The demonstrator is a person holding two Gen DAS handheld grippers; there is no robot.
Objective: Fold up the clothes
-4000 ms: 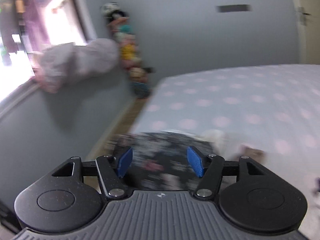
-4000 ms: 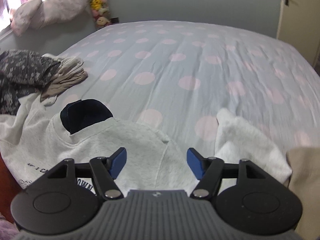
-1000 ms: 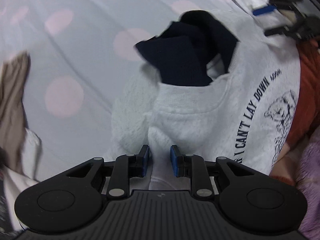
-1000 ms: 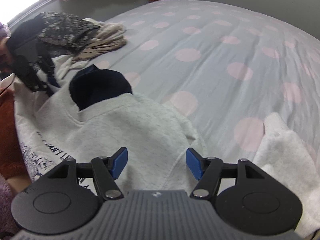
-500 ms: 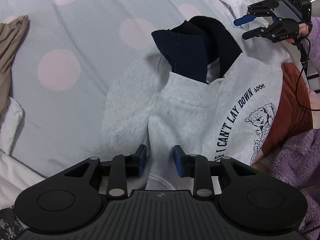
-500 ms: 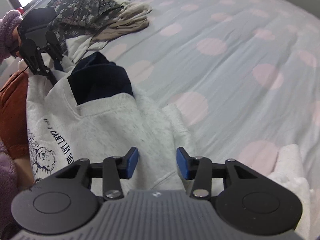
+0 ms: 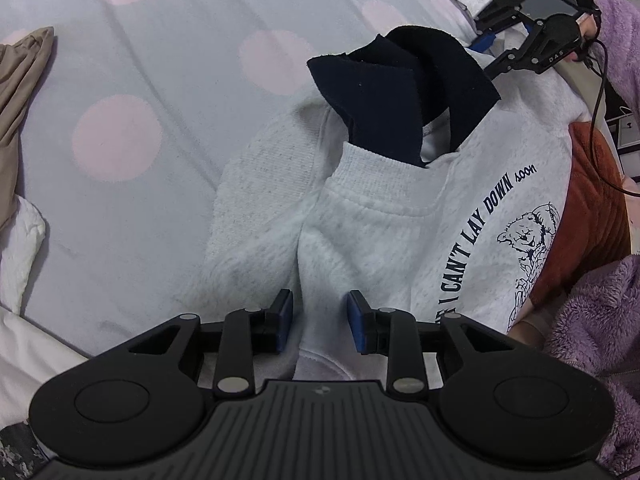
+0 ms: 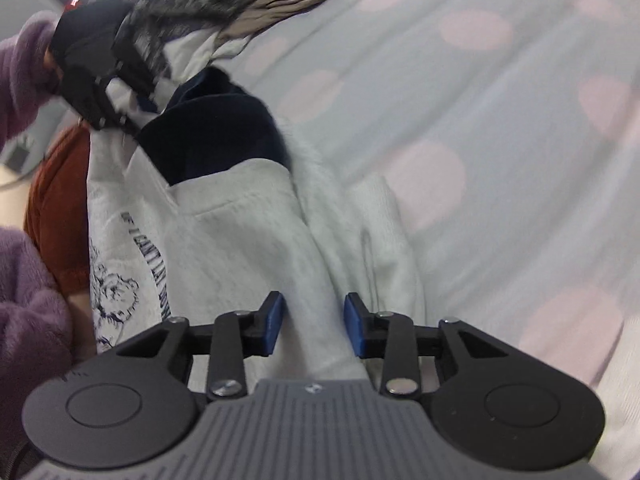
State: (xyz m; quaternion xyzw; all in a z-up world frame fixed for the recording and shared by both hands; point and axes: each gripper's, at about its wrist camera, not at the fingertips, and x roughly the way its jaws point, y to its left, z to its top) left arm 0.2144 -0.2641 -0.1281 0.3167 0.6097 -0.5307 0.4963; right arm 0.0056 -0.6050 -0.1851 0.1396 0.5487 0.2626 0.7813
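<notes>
A light grey sweatshirt (image 7: 384, 240) with dark lettering, a bear print and a navy hood lining (image 7: 400, 92) lies at the bed's near edge. My left gripper (image 7: 319, 318) is shut on a fold of its shoulder. My right gripper (image 8: 313, 320) is shut on the other shoulder fold of the sweatshirt (image 8: 248, 248). The right gripper also shows in the left wrist view (image 7: 520, 40) at top right, and the left gripper shows in the right wrist view (image 8: 108, 92) at upper left.
The bed sheet (image 7: 140, 80) is pale blue with pink dots. A tan garment (image 7: 20, 88) and a white one (image 7: 20, 240) lie at the left. A camouflage and beige clothes pile (image 8: 224, 4) sits at the far left. An orange cushion (image 7: 592, 208) and my purple sleeves border the bed edge.
The right gripper has closed from open onto the sweatshirt's shoulder. The left gripper keeps its hold. Both shoulders have risen slightly, and the right wrist view has tilted.
</notes>
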